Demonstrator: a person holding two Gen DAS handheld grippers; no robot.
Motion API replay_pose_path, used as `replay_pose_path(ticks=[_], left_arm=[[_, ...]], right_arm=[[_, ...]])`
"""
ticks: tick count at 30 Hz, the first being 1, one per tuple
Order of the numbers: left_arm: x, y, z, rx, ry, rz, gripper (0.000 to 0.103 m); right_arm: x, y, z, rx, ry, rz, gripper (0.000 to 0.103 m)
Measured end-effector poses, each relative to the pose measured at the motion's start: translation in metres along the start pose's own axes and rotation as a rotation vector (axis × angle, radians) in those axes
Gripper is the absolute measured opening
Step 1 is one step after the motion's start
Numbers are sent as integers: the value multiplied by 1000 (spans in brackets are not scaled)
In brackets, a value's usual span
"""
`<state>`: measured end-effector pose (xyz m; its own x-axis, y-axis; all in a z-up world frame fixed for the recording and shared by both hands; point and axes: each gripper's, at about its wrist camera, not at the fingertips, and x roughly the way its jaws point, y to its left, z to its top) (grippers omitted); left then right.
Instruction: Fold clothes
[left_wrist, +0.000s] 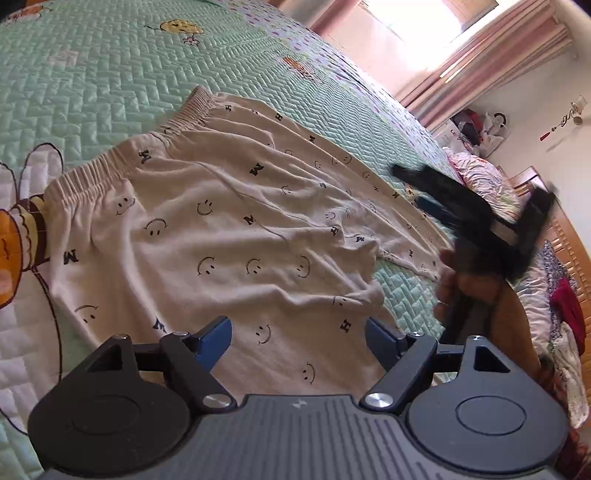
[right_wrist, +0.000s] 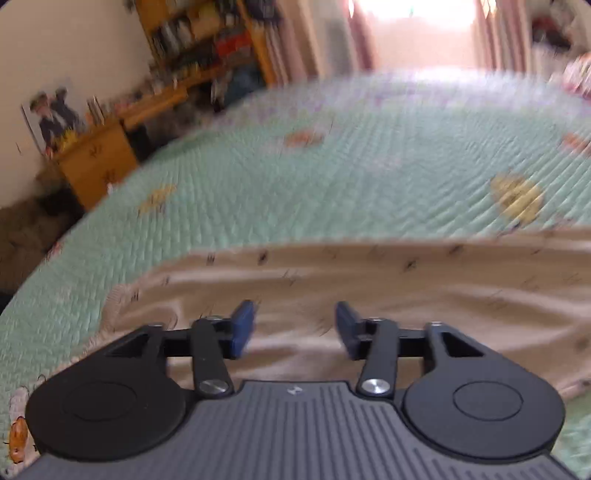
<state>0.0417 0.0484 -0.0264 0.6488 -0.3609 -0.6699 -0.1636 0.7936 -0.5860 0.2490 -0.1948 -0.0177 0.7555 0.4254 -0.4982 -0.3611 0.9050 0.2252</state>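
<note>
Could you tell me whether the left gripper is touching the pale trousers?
Cannot tell: in the left wrist view the open left gripper sits over the trousers, hiding any gap.

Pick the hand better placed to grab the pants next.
Left, probably: its open tongs hang just over the pants on the quilt. The right tongs are open too, but that view is motion-blurred.

Only readable stuff: black capital letters scattered over the cream smiley-print pants spread on the green quilt, mostly "M" and "H", a few sideways or upside down, mixed in with little smiley faces. Same pants in the right wrist view, but print there too smeared by blur to make out. Small pale logo mark on each gripper body, not legible as a brand.
</note>
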Motion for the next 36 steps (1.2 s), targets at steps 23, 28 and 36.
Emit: replay_pose_path(ticks=[23,28,36], left_arm=[[46,-22,12,53,75,-33,83],[50,-26,13,33,79,-39,84],[51,-42,12,39,81,-29,84]], right_arm=[[34,-151,17,160,-33,-186,34],[1,-227,6,226,10,-391,35],[-31,-300,-5,467,-85,-360,26]])
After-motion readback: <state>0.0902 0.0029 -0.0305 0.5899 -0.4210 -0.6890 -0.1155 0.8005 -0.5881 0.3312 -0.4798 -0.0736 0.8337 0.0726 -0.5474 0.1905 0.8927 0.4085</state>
